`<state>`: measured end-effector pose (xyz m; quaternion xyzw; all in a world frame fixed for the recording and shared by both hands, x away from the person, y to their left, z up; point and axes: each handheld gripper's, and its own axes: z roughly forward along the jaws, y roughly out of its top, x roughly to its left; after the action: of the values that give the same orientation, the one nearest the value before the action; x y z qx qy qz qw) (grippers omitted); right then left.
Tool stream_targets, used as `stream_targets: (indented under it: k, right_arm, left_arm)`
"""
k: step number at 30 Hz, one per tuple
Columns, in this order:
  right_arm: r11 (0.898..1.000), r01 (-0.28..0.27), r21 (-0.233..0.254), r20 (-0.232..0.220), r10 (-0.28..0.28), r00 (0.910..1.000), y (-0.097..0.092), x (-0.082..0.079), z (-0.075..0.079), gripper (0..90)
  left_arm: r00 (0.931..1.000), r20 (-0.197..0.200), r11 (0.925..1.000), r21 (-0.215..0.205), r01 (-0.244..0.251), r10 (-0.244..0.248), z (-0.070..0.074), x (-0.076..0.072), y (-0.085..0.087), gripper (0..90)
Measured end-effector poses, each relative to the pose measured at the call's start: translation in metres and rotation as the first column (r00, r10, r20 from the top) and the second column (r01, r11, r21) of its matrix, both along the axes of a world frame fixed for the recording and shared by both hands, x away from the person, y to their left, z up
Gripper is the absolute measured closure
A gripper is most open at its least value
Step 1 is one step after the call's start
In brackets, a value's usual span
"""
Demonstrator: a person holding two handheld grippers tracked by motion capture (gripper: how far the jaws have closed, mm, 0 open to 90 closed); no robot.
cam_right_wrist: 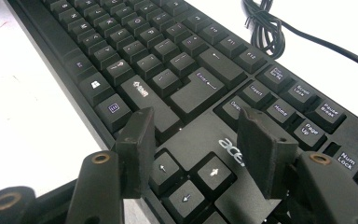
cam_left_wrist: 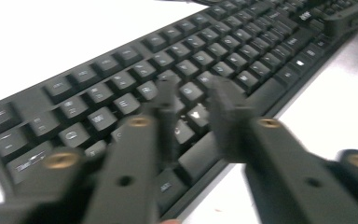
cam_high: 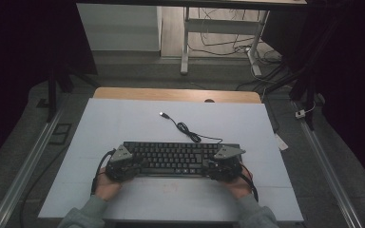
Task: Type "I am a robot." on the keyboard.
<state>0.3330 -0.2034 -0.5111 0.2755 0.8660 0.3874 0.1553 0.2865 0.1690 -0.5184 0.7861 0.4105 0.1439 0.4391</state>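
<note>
The keyboard (cam_high: 180,158) lies flat on the white tabletop (cam_high: 123,123), near the person's edge, long side across. Every place below is given against it.

At its left end, the left gripper (cam_high: 132,166) hangs over the letter keys. In the left gripper view the jaws of this gripper (cam_left_wrist: 193,100) stand apart above the keys near the front row, with nothing between them; the view is blurred, so I cannot tell whether a tip touches a keycap. No grip on the keyboard's edge or body is visible there.

At its right end, the right gripper (cam_high: 214,166) sits over the arrow cluster. In the right gripper view the gripper (cam_right_wrist: 200,133) has its jaws apart, one to each side of the bare patch above the arrow keys (cam_right_wrist: 186,179), clamped on nothing.

Behind the keyboard, its cable (cam_high: 190,132) runs in a loose loop on the tabletop and ends in a plug (cam_high: 163,114) well apart from the back edge, plugged into nothing.

As a judgement: both grippers are placed at the keyboard's ends, so the approach looks done. The hold itself is not yet made on either end, and any lifting, shifting or key pressing looks still to come. The cable looks untouched.
</note>
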Motion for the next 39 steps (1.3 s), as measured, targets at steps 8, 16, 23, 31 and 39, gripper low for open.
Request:
stream_targets:
  k: [8, 16, 23, 31, 39]
  right_arm:
    - [1.000, 0.000, 0.000, -0.002, 0.000, 1.0000, 0.000, 0.000, 0.000, 46.8]
    - [1.000, 0.001, -0.001, -0.003, -0.001, 1.0000, 0.000, 0.000, 0.000, 46.8]
    - [1.000, 0.002, -0.004, -0.004, -0.002, 1.0000, -0.001, 0.000, 0.000, 46.8]
    - [1.000, 0.004, -0.001, -0.003, -0.004, 1.0000, 0.000, 0.000, 0.000, 46.8]
    - [1.000, 0.002, 0.009, -0.005, -0.002, 1.0000, 0.000, -0.001, 0.001, 46.8]
  left_arm:
    - [0.9979, -0.027, 0.9982, -0.010, -0.060, 0.059, 0.000, 0.004, 0.016, 44.6]
    - [0.9961, -0.053, 0.9975, -0.004, -0.071, 0.071, -0.002, 0.005, 0.023, 40.8]
    - [0.9949, -0.062, 0.9968, -0.002, -0.080, 0.080, -0.002, 0.006, 0.024, 37.6]
    - [0.9953, -0.055, 0.9967, 0.010, -0.080, 0.080, -0.001, 0.006, 0.022, 35.8]
    - [0.9957, -0.046, 0.9964, 0.031, -0.079, 0.080, 0.011, 0.012, 0.017, 34.4]
